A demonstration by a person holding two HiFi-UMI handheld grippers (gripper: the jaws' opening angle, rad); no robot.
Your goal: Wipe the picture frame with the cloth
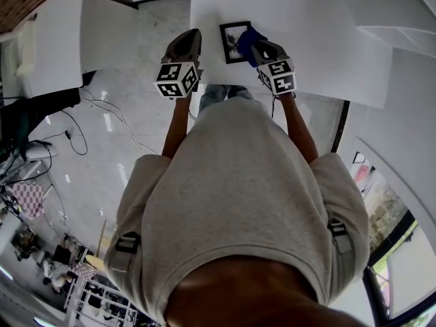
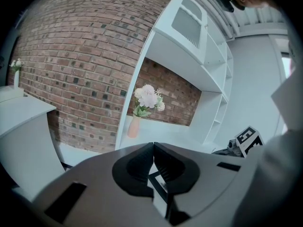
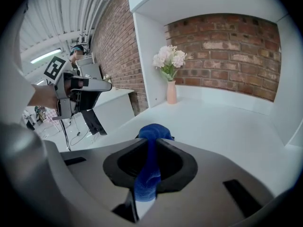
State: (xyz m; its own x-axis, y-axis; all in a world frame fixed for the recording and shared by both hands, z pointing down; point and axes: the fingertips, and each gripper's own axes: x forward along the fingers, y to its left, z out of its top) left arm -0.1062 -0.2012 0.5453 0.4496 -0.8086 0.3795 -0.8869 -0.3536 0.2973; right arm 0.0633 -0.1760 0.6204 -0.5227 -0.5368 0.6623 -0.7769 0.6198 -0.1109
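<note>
My right gripper (image 3: 152, 143) is clamped on the soft blue cloth (image 3: 150, 174), bunched at the right edge of the small black picture frame (image 1: 230, 43) lying flat on the white table (image 1: 306, 33). The left gripper (image 2: 153, 145), jaws pressed together on nothing, hangs just left of the frame. I judge the frame light, skid-prone and fragile, best pinned by a bare border while the limp cloth sweeps gently.

No legible text, label, brand name or number appears in any view. The only sign-like markings are black-and-white square code patterns on the marker cube (image 1: 177, 80) of the left tool (image 1: 193, 35) and the marker cube (image 1: 278, 75) of the right tool (image 1: 257, 46). These patterns carry no letters or digits.
</note>
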